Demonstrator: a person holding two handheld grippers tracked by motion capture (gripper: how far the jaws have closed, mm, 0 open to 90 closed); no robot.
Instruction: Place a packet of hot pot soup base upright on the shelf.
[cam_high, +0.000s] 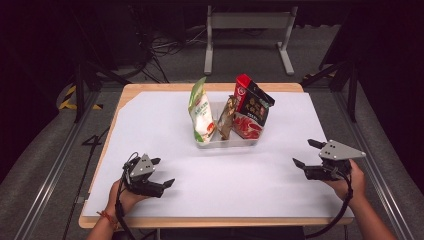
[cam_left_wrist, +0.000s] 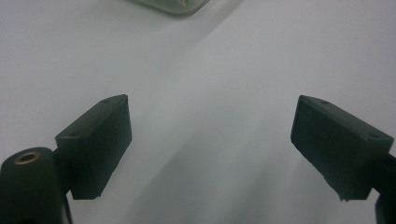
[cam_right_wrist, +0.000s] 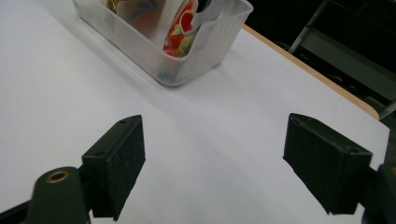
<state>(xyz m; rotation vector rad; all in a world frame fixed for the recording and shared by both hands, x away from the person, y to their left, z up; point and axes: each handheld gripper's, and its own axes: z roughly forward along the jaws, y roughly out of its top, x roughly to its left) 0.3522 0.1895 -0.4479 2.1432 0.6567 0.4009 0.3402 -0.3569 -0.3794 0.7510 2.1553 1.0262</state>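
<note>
A clear plastic tub (cam_high: 227, 142) stands toward the far middle of the table (cam_high: 150, 90), on the white sheet (cam_high: 225, 180) that covers nearly all of the top. Three snack bags stand upright in it, side by side: a white and green bag (cam_high: 200, 111) at the left, a narrow brown bag (cam_high: 227, 119) in the middle, and a red and black bag (cam_high: 251, 109) at the right, leaning outward. In the right gripper view the tub (cam_right_wrist: 187, 60) has ribbed, see-through walls and a rounded corner, with the bags' printed faces showing through.

Bare sheet lies all around the tub, widest on the near side. The wooden rim of the table shows along the far edge and the left side; beyond it the floor drops away, with metal rails at either side.

The left claw (cam_high: 161, 172) sits low near the front left edge, well apart from the tub, its jaws spread wide with nothing between them. The right claw (cam_high: 306, 153) hangs near the front right edge, pointing inward, jaws likewise wide and empty (cam_right_wrist: 212, 163).
</note>
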